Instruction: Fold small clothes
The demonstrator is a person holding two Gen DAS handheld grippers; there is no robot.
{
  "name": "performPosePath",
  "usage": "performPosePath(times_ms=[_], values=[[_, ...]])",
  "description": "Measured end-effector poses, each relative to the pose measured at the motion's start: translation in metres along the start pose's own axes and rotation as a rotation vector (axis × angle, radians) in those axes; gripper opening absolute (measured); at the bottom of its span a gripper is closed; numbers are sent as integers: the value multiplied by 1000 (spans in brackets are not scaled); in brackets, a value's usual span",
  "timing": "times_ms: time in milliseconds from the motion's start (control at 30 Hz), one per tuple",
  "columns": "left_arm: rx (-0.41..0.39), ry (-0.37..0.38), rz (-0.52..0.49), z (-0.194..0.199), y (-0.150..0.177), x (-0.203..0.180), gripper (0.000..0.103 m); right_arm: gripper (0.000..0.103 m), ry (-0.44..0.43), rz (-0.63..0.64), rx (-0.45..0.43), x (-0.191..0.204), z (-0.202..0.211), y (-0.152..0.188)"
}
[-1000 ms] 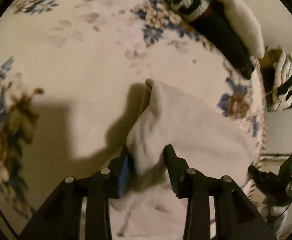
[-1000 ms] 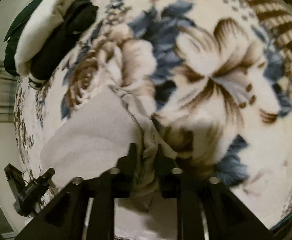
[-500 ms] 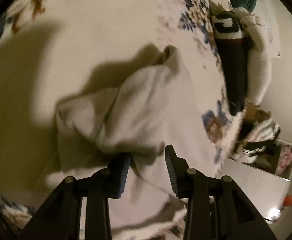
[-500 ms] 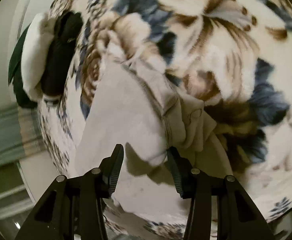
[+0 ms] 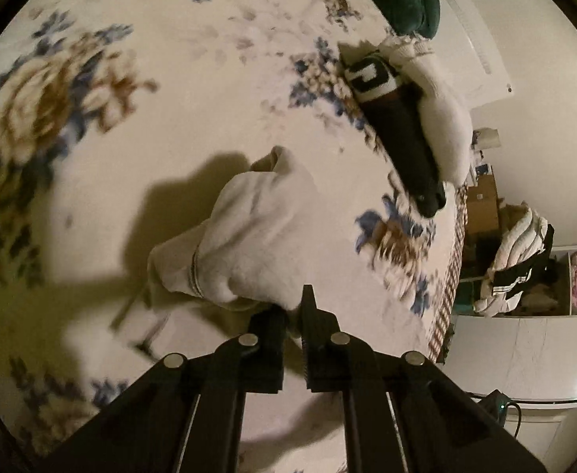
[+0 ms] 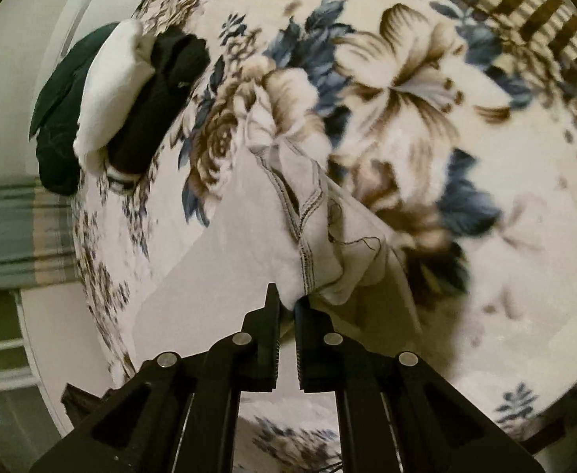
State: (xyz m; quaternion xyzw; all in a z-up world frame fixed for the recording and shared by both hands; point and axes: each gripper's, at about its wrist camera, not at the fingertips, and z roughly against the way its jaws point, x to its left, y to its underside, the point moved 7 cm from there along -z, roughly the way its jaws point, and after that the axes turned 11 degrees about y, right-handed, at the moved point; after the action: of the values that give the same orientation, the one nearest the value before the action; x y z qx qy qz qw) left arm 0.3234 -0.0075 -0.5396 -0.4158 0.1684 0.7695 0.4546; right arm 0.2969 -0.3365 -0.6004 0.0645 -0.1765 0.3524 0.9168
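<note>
The left gripper [image 5: 294, 311] has just closed its jaws and pinches an edge of the white garment [image 5: 256, 232], which hangs bunched at the frame centre over the floral blanket [image 5: 170, 98]. The right gripper [image 6: 286, 307] has also just closed – it pinches the garment's stitched hem [image 6: 308, 236]. Folded dark and white clothes [image 6: 130, 98] lie at upper left.

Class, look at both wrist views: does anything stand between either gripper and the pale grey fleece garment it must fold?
Nothing visible does. The left gripper and right gripper are each shut on an edge of the pale grey fleece garment. The folded black, white and green clothes lie apart on the floral blanket.
</note>
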Motion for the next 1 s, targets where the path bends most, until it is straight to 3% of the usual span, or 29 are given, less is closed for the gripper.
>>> performPosePath(times_ms=[267,400,433,467,533,567,667,800,900,967,1000], values=[[59,-95,81,-11,41,62,5,7,93,4,90,-57,-25,46],[142,-105,117,-28,51,86,10,7,147,48,143,-73,-55,52],[149,-97,139,-26,52,89,19,13,177,61,156,-78,-60,51],[156,-109,157,-19,52,91,24,28,187,62,169,-81,-61,51],[151,-120,141,-5,50,88,56,52,195,65,151,-84,-48,48],[135,-124,118,3,47,83,60,57,200,87,114,-82,-37,44],[104,-129,-19,15,32,54,60,57,184,174,5,-64,-8,32],[91,-158,-237,-2,14,17,60,57,198,344,-79,-28,-5,15],[130,-230,-356,-36,6,16,60,57,253,411,-83,-12,-26,3],[194,-284,-385,-59,3,29,59,57,274,430,-49,-12,-42,-2],[207,-274,-383,-63,2,32,58,57,271,432,-20,-13,-51,-2]])
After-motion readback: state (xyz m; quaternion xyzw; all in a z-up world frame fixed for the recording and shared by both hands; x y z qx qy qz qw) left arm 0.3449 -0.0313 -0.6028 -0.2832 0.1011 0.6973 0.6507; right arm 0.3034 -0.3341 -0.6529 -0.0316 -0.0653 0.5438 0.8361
